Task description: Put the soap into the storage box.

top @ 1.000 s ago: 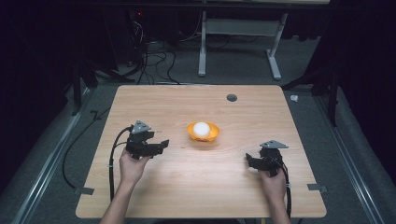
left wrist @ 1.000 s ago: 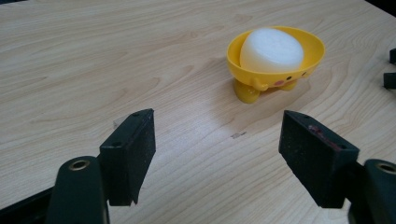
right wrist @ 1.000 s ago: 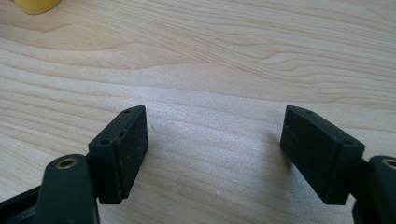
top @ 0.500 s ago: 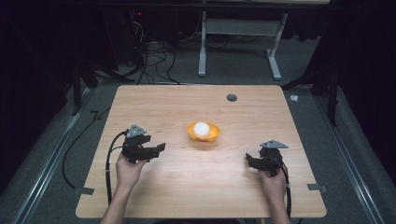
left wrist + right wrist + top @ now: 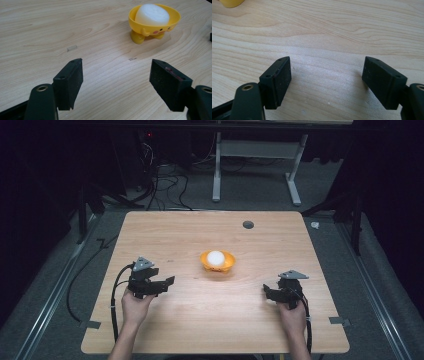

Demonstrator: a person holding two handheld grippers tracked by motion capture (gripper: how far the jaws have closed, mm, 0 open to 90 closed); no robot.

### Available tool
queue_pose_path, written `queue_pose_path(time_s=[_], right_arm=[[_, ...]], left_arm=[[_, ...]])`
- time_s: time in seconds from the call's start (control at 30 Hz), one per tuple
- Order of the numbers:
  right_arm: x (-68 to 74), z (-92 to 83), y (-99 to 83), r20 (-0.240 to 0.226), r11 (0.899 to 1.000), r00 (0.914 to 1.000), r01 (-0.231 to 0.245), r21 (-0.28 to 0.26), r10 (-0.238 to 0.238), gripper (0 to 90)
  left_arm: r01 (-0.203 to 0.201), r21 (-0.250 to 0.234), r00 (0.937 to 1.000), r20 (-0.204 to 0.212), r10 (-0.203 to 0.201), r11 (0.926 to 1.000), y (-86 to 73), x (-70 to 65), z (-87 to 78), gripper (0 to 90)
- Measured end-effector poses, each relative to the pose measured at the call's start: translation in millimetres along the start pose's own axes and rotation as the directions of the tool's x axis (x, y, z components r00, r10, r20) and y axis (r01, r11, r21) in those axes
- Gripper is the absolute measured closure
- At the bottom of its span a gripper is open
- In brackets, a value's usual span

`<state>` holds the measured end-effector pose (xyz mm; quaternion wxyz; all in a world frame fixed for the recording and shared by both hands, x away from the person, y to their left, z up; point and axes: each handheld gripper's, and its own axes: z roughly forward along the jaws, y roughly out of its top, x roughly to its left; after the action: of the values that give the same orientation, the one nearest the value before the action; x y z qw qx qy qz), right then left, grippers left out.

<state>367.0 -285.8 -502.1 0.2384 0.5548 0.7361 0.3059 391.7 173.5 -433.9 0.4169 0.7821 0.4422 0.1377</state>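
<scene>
From above, an orange cup (image 5: 217,263) holding a white ball (image 5: 216,257) sits mid-desk (image 5: 165,235), between the left tool (image 5: 167,283) and right tool (image 5: 266,292). Left gripper view: jaws spread, empty, cup ahead. Right gripper view: jaws released; cup cut off at the top edge.

Left tongs (image 5: 169,281) and right tongs (image 5: 265,291) — both gaping, empty.

No readable txt, labels or nos. anywhere (none legible).
</scene>
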Motion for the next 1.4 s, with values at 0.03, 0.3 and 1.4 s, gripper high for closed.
queue_pose_path(time_s=[0.03,0.3,1.4], right_arm=[[0.0,0.0,0.0,0.0,1.0,1.0,0.0,0.0,0.0,24.3],[0.0,0.0,0.0,0.0,1.0,1.0,0.0,0.0,0.0,24.3],[0.2,0.0,0.0,0.0,1.0,1.0,0.0,0.0,0.0,24.2]], left_arm=[[0.004,0.002,1.0,0.001,-0.004,1.0,-1.9,0.2,0.4,27.6],[0.015,0.006,0.9999,0.001,-0.015,0.9999,-9.0,1.0,-1.1,27.5],[0.032,0.042,0.9995,0.003,-0.033,0.9986,-36.1,-10.1,5.3,27.1]])
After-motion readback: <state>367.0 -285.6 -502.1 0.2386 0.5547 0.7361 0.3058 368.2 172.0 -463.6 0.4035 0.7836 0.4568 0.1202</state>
